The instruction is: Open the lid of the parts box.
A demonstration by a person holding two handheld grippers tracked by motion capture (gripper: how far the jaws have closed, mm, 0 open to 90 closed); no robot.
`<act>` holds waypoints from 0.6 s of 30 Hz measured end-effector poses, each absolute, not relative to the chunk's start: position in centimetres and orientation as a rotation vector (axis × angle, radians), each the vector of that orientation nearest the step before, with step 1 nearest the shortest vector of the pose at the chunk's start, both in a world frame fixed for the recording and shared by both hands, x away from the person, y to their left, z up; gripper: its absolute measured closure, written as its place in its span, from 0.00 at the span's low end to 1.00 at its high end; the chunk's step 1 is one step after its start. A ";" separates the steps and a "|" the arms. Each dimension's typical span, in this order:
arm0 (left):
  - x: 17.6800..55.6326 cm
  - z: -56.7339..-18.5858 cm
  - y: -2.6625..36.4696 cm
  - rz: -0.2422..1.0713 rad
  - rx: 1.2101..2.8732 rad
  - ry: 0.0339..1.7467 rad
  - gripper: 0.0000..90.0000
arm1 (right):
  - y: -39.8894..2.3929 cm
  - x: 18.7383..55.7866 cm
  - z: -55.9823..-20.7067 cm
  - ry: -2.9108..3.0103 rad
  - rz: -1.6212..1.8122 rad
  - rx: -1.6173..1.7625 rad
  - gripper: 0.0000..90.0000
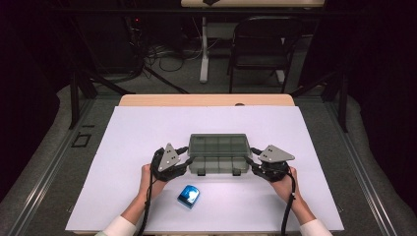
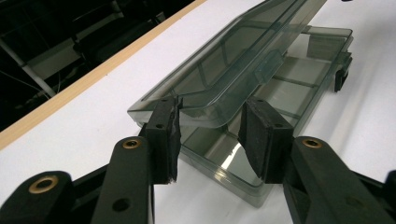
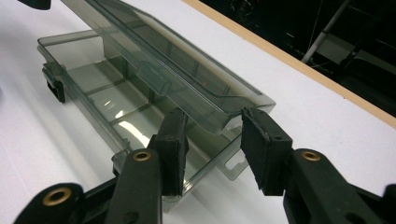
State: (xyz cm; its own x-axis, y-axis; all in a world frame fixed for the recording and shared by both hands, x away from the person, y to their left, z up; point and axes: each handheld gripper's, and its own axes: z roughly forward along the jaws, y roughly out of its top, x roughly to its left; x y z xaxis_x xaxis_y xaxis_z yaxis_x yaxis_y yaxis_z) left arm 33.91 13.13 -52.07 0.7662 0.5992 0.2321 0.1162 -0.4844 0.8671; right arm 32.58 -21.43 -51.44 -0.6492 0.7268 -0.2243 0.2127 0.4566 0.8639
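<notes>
While the long clear box (image 1: 218, 156) lies crosswise mid-table, lid (image 2: 224, 60) half raised, hinge away from the person, the left gripper (image 2: 210, 135) and right gripper (image 3: 215, 144), jaws part open, each straddle a lid end corner, grip uncertain.

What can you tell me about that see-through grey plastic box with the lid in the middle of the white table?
The smoky grey, see-through plastic organiser box is shallow and rectangular, with dividers forming compartments that look empty. Its hinged lid is partly raised, tilted up from the far edge. Dark latches sit on the near front. It rests on the white table. The left gripper and right gripper each straddle a lid corner at opposite ends.
</notes>
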 end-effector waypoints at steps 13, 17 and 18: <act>34.9 -50.8 13.6 0.639 1.994 0.529 0.71 | -21.5 33.4 -50.0 2.097 1.174 0.791 0.71; 35.3 -50.5 13.6 0.635 1.993 0.525 0.72 | -21.6 33.6 -49.7 2.097 1.181 0.804 0.73; 35.4 -50.4 13.7 0.631 1.994 0.526 0.73 | -21.6 33.7 -49.7 2.093 1.184 0.808 0.73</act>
